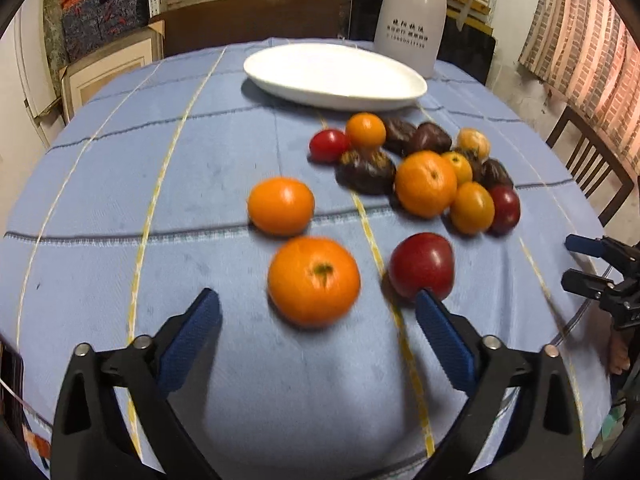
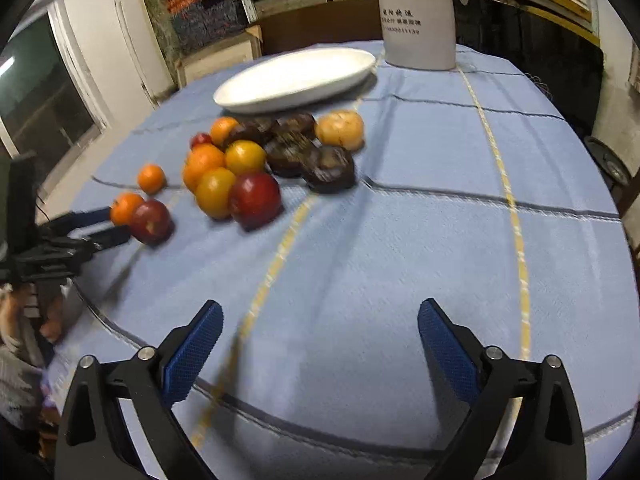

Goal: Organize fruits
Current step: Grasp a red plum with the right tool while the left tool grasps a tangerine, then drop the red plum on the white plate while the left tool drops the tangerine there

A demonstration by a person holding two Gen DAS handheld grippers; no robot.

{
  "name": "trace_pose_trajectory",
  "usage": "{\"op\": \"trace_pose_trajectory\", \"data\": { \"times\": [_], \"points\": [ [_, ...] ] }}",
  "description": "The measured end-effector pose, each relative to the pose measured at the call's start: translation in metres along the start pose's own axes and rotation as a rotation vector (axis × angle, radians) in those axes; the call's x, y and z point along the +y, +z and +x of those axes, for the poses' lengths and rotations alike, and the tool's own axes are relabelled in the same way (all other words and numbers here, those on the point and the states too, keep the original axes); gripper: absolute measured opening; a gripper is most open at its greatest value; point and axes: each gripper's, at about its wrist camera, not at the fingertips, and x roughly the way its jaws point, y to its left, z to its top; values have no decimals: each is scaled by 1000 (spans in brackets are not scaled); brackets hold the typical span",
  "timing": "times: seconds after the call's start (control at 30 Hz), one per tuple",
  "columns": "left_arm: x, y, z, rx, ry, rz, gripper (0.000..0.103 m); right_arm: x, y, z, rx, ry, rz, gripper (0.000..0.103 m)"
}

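Note:
My left gripper (image 1: 318, 300) is open and empty, just short of a large orange (image 1: 314, 281) lying between its fingers' line. A red apple (image 1: 422, 265) lies by its right fingertip, and another orange (image 1: 281, 206) lies farther out. A heap of oranges, red fruits and dark brown fruits (image 1: 424, 168) lies beyond, before an empty white plate (image 1: 334, 76). My right gripper (image 2: 320, 312) is open and empty over bare cloth, well short of the same heap (image 2: 260, 164) and plate (image 2: 296, 78). It also shows in the left wrist view (image 1: 576, 264).
A tall white thermos jug (image 1: 412, 16) stands behind the plate. The table has a blue striped cloth (image 1: 120, 200). A wooden chair (image 1: 592, 168) stands at the right, shelves and boxes at the back. The left gripper (image 2: 102, 224) shows at the table's left edge.

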Motion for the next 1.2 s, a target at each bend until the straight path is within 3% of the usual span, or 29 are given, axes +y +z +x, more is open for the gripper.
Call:
{"op": "trace_pose_trajectory", "data": {
  "times": [0.07, 0.1, 0.3, 0.37, 0.57, 0.6, 0.67, 0.87, 1.03, 1.2],
  "points": [
    [3, 4, 1, 1, -4, -6, 56, 4, 8, 7, 0, 0, -2, 83],
    [4, 5, 5, 16, -1, -1, 51, 5, 11, 11, 7, 8, -6, 80],
    [-4, 4, 14, 22, -13, 41, 50, 12, 33, 28, 12, 24, -15, 62],
    [-5, 4, 14, 19, -22, 45, 45, 11, 38, 33, 12, 27, -8, 56],
    [-3, 6, 14, 11, -53, 24, 44, 21, 50, 44, 7, 65, -8, 55],
    [-3, 6, 14, 8, -63, 19, 44, 25, 53, 48, 11, 73, -15, 54],
    [-4, 6, 12, 2, -70, 15, 44, 31, 55, 55, 14, 88, -26, 40],
    [-4, 10, 7, -13, -84, 4, 44, 27, 57, 53, 3, 132, -12, 38],
    [-4, 45, -9, -76, -93, -1, 43, 23, 82, 28, -77, 157, 2, 38],
    [-7, 103, 1, -113, -90, -7, 43, 20, 144, 29, -154, 131, 12, 38]
  ]
}}
